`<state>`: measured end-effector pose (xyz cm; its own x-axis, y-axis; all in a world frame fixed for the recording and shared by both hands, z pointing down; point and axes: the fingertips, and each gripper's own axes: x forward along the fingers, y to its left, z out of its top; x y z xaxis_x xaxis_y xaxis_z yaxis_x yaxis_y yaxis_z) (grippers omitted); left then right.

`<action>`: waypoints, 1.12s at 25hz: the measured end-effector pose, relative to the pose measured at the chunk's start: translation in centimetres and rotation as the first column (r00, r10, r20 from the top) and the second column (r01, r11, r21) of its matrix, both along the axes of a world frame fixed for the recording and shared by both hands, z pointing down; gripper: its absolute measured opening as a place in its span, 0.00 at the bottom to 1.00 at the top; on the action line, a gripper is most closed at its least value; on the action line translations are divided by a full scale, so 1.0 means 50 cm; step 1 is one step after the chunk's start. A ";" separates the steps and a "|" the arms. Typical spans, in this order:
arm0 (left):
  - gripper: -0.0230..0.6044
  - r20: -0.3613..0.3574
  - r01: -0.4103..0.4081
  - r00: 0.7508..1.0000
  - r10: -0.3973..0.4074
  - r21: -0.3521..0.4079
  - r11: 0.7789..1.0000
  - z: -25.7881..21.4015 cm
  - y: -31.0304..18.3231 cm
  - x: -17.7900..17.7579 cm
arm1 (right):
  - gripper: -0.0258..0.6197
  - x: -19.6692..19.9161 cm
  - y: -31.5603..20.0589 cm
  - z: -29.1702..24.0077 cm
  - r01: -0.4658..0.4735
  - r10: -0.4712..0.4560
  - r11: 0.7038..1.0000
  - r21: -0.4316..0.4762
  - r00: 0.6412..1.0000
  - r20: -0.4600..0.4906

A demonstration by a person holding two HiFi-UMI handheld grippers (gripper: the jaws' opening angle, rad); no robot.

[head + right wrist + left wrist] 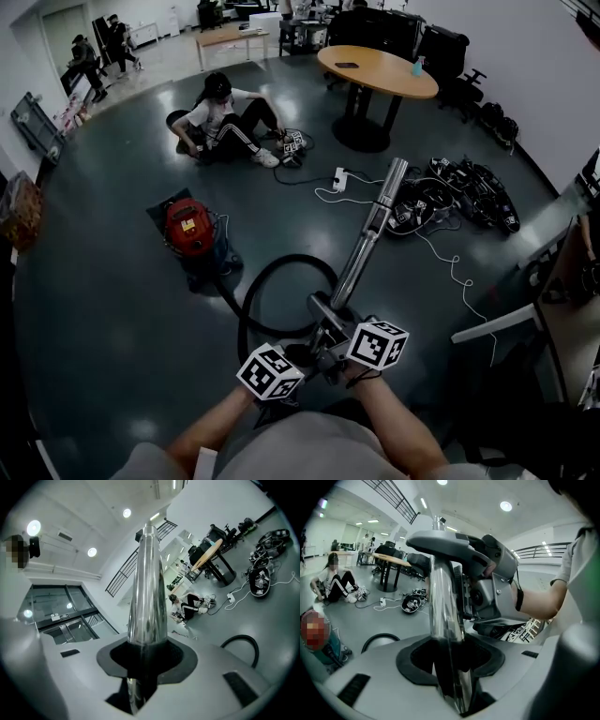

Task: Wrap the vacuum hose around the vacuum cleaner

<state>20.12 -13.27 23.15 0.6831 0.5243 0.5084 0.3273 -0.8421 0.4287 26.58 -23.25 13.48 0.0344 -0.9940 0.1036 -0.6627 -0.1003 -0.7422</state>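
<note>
The red vacuum cleaner stands on the dark floor to my left. Its black hose loops from the cleaner to the chrome wand, which slants up and away in front of me. My left gripper and right gripper sit side by side at the wand's near end. In the left gripper view the wand runs up between the jaws of my left gripper, held tight. The right gripper view shows the wand clamped in my right gripper, with the hose on the floor beyond.
A person sits on the floor beyond the cleaner. A power strip with a white cable lies near a pile of dark gear. A round wooden table stands further back.
</note>
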 end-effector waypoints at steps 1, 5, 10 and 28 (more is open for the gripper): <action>0.29 -0.031 -0.003 1.000 0.003 0.003 1.000 -0.006 -0.002 0.001 | 0.21 -0.002 -0.004 -0.007 0.012 -0.012 1.000 0.006 1.000 -0.008; 0.38 -0.131 0.012 0.991 -0.005 0.050 0.999 -0.024 -0.008 -0.004 | 0.21 0.007 0.009 -0.014 0.042 -0.042 0.999 0.018 0.999 -0.026; 0.46 -0.152 0.074 0.986 -0.061 0.080 0.994 -0.045 -0.058 0.030 | 0.21 0.094 0.030 -0.017 0.078 -0.078 0.997 -0.006 0.995 -0.064; 0.46 -0.316 0.221 0.949 0.007 0.681 0.698 -0.243 -0.073 0.348 | 0.21 0.242 0.120 0.080 0.503 -0.574 0.808 -0.308 0.791 -0.214</action>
